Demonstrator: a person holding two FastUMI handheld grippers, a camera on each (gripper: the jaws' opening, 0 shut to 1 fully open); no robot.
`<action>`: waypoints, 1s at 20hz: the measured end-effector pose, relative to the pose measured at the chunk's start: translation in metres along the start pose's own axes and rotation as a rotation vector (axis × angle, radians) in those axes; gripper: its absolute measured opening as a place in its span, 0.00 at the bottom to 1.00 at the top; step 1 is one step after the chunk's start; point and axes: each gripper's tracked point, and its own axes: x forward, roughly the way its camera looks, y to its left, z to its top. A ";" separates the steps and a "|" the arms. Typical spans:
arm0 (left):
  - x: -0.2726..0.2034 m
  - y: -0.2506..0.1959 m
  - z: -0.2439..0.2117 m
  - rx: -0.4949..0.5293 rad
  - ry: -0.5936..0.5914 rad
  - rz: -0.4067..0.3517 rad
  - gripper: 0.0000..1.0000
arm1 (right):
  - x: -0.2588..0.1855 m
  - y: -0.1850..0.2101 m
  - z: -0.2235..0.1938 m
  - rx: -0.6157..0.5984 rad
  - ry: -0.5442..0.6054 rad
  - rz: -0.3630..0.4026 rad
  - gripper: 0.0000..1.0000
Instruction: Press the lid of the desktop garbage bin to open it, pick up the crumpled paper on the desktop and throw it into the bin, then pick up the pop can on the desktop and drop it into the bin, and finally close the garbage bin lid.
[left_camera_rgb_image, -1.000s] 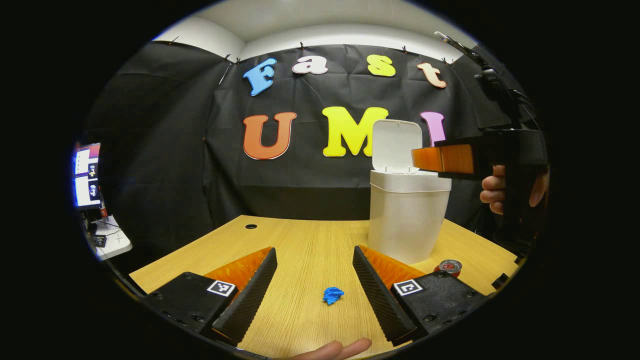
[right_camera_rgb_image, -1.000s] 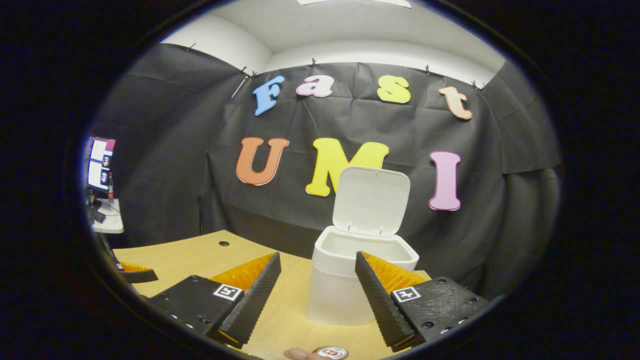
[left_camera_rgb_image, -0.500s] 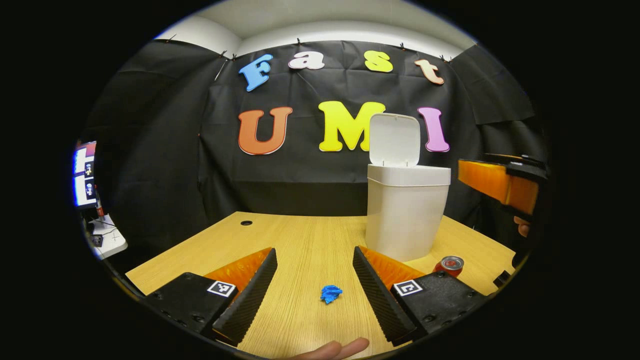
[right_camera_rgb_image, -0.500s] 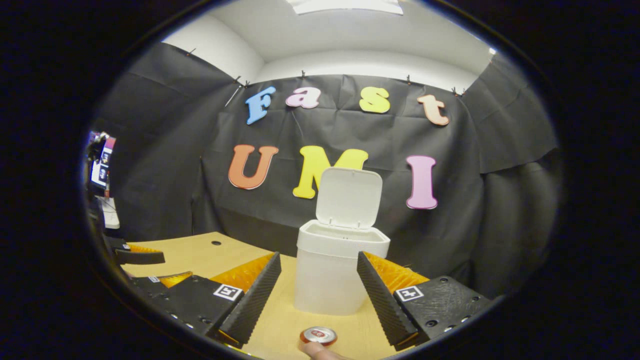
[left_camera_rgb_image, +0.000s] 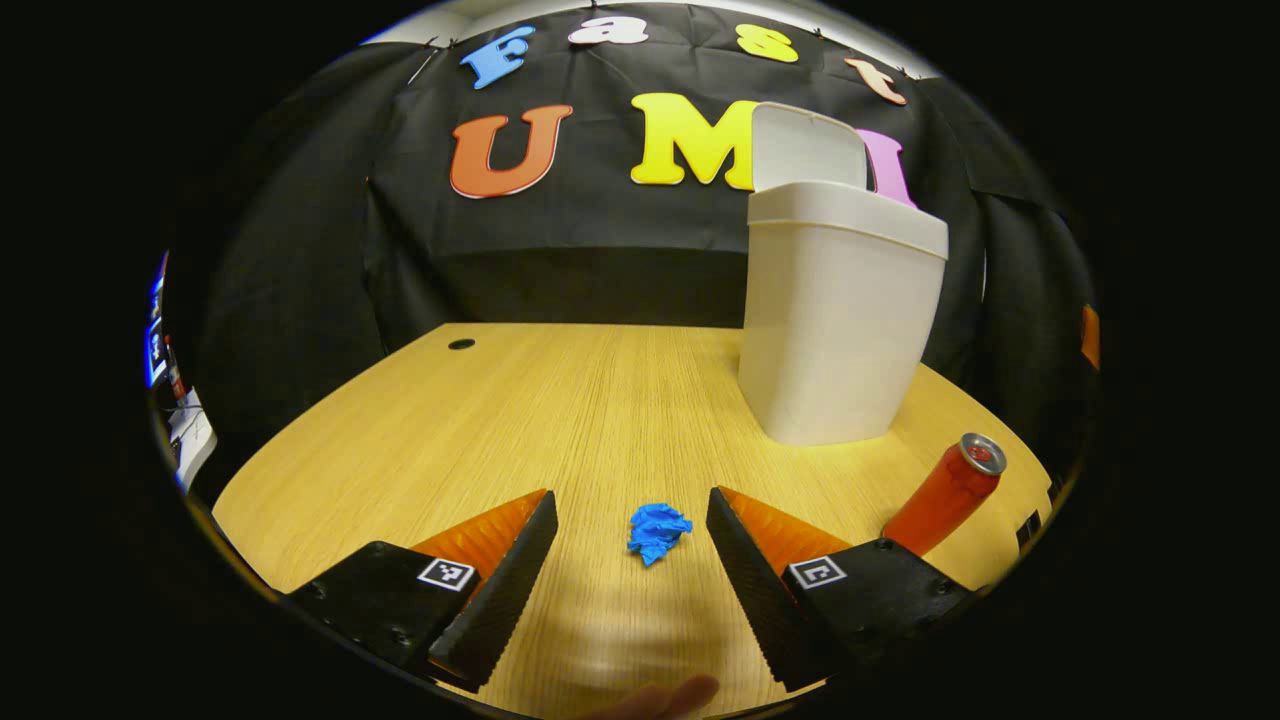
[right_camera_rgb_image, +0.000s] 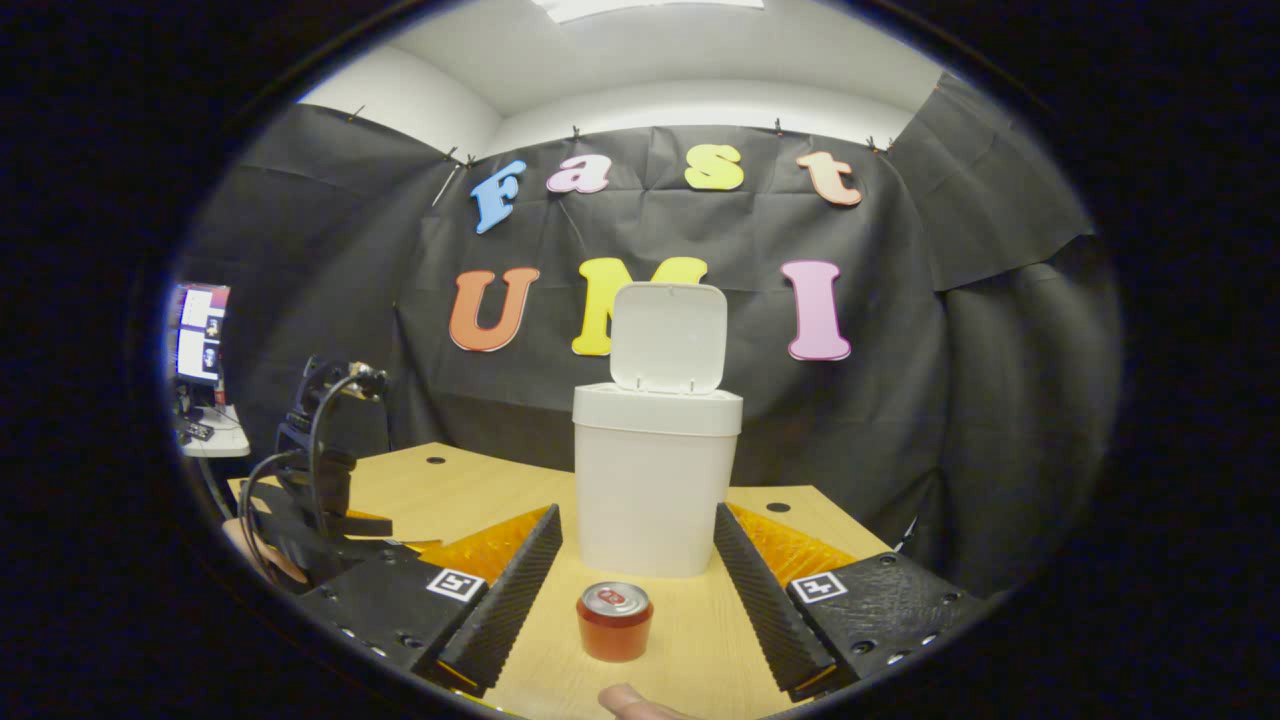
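1. The wooden desk (left_camera_rgb_image: 520, 420) spreads under both grippers, with a small round hole (left_camera_rgb_image: 461, 344) near its far left edge in the left gripper view.
2. The white garbage bin (right_camera_rgb_image: 655, 480) stands upright at the back of the desk with its lid (right_camera_rgb_image: 668, 337) flipped up and open; in the left gripper view it sits well to the right of and beyond the jaws.
3. The left gripper (left_camera_rgb_image: 630, 585) hangs low over the desk with its jaws spread wide and holding nothing. In the right gripper view a dark cabled device at the left edge is probably this same gripper, though it is too dim to be sure.
4. The right gripper (right_camera_rgb_image: 638, 590) is likewise released, its jaws wide apart, pointing straight at the bin.
5. The red pop can (right_camera_rgb_image: 614, 621) stands upright on the desk between the right gripper's fingers, touching neither, just in front of the bin.
6. The blue crumpled paper (left_camera_rgb_image: 657, 531) lies on the desk between the left gripper's fingertips, apart from both, with nothing in the way.
7. A fingertip (right_camera_rgb_image: 630, 703) pokes in at the bottom edge of the right gripper view.
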 end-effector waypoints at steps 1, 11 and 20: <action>0.006 -0.002 -0.007 -0.014 0.019 -0.009 0.98 | -0.001 -0.003 -0.004 0.014 0.010 0.001 0.98; 0.031 -0.002 -0.026 0.021 0.073 0.013 0.96 | 0.010 -0.024 -0.037 0.142 0.132 0.015 0.95; 0.046 -0.008 -0.028 0.037 0.122 -0.040 0.77 | 0.016 -0.019 -0.055 0.125 0.179 0.026 0.96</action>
